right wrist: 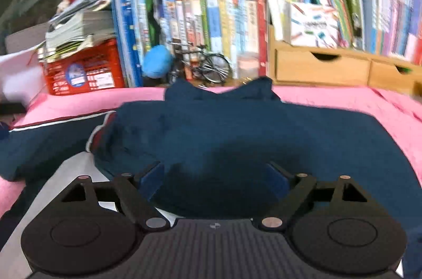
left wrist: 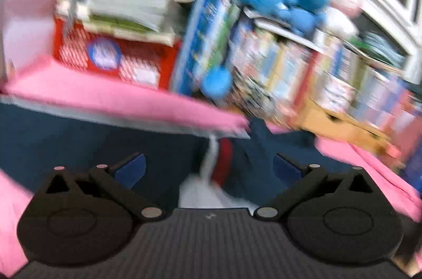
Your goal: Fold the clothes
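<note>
1. The right gripper (right wrist: 215, 180) stands wide open with nothing clamped; the left gripper (left wrist: 208, 171) is also spread and empty.
2. The navy garment (right wrist: 237, 136) lies bunched just ahead of the right claw, on the pink cover (right wrist: 343, 99).
3. Risk: a shallow pinch would catch one layer and skew the fold.
4. Beyond it, a toy bicycle (right wrist: 208, 65) and red crate (right wrist: 84, 73) crowd the far edge.
</note>
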Demonstrator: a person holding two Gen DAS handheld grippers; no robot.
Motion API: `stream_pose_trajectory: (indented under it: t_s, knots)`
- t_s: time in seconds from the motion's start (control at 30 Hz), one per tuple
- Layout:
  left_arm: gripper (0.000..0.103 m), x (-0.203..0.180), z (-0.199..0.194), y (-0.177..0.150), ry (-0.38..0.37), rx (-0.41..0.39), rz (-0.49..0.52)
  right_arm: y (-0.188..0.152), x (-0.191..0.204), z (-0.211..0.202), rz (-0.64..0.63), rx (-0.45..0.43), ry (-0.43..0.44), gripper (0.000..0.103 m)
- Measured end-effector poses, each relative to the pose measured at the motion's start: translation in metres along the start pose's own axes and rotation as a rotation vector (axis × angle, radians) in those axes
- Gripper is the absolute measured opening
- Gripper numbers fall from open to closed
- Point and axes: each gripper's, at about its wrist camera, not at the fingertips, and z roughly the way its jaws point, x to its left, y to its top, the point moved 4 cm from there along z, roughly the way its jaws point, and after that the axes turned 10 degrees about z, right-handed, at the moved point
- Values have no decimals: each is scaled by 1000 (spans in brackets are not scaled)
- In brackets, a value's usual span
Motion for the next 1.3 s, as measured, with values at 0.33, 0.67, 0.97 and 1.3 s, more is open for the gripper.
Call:
stream_pose_trajectory:
  t_s: [0.33, 0.67, 0.97, 1.3]
  knots:
    - [103, -29, 88, -28, 284, 129, 395, -4, 42, 22, -171, 8, -38, 89]
    - [103, -15, 90, -24, 207, 149, 308, -8, -113, -15, 25, 30, -398, 96]
    - [103, -14, 90, -25, 206, 149, 303, 30, -128, -43, 143, -120, -444, 93]
    - [103, -1, 92, -24, 147, 170, 221, 32, 55, 113, -108, 82, -51, 94]
